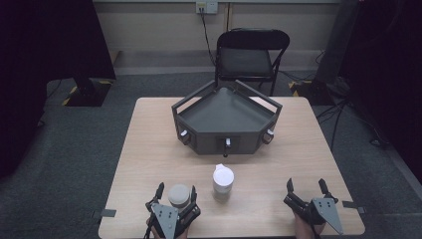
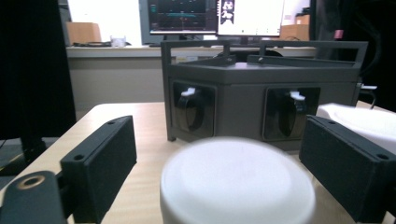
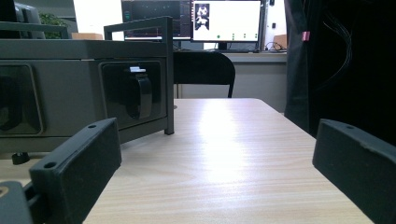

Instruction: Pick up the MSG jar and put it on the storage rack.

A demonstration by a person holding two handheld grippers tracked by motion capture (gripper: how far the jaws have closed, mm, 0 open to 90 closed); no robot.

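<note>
Cup (image 1: 179, 195) sits between left gripper's (image 1: 175, 193) part-closed jaws, untouched; off-centre squeeze could tip it; right gripper (image 1: 307, 188) wide.

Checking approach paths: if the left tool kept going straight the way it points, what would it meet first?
Probably the round white container already between the left tool's jaws; beyond it stands the dark tray box. Depth is hard to judge.

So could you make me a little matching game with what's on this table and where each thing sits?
Things:
1. small round white container
2. taller white cup
3. dark grey tray box
4. right gripper

Places:
A. far middle of the table
B. over bare wood, jaws apart
C. between the left gripper jaws
D. standing free, in front of the box

Pairs: 1-C, 2-D, 3-A, 4-B
</note>
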